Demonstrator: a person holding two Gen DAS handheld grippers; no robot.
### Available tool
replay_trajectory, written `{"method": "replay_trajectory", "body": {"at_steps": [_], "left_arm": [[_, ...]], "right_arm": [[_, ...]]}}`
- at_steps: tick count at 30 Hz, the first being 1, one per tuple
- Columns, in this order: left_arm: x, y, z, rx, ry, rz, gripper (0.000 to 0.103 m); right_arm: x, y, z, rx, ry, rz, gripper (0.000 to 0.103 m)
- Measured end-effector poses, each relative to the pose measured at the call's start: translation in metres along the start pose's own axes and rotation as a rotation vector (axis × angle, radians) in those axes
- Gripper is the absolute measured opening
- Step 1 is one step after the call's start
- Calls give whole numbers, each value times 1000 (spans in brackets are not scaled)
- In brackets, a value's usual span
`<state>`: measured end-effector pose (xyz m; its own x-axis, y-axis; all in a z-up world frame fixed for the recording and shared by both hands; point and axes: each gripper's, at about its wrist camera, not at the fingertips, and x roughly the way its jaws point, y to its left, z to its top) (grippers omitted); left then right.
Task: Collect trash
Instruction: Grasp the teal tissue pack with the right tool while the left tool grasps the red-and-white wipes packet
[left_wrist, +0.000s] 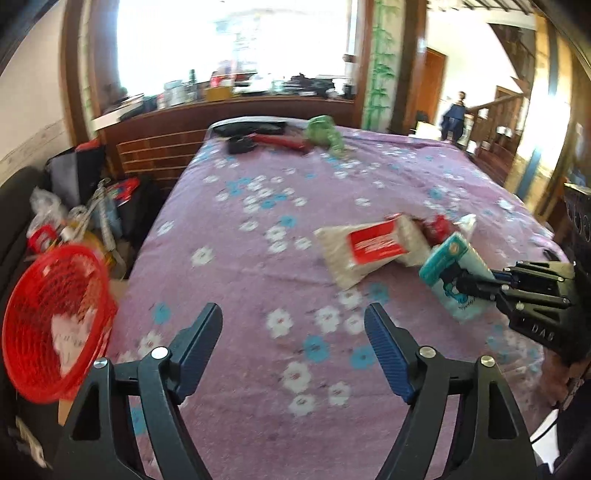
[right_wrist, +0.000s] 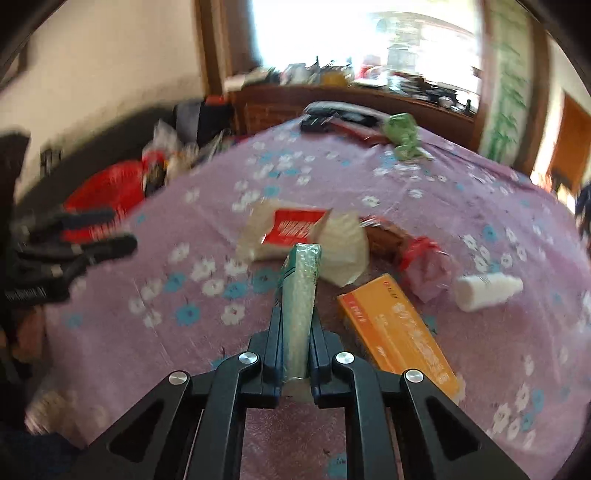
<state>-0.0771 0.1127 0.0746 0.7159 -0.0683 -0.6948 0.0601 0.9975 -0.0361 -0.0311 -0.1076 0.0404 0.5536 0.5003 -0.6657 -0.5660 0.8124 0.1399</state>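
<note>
My right gripper is shut on a teal and white tissue pack, held edge-on between the pads above the purple flowered tablecloth. In the left wrist view the same tissue pack sticks out of the right gripper at the right. My left gripper stands open over the cloth with nothing between its fingers. A red mesh basket with white paper inside sits off the table's left edge. On the cloth lie a white bag with a red label, an orange box, a white bottle and a red wrapper.
A green bag, a red tool and black items lie at the table's far end. Bags and clutter stand beside the table on the left. A person stands by a wooden stair rail far right.
</note>
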Motion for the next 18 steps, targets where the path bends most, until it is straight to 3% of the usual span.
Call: {"method": "replay_trajectory", "body": {"at_steps": [3, 8, 13, 18], "left_arm": [[10, -12, 21, 27, 12, -61, 81], [52, -29, 55, 50, 45, -103, 83], [108, -34, 82, 9, 109, -114, 83], [145, -21, 93, -77, 173, -229, 83]], "right_arm": [[-17, -26, -7, 150, -87, 18, 12], [-34, -51, -20, 271, -179, 18, 12], [-33, -66, -28, 323, -193, 34, 12], [-33, -75, -32, 375, -194, 68, 12]]}}
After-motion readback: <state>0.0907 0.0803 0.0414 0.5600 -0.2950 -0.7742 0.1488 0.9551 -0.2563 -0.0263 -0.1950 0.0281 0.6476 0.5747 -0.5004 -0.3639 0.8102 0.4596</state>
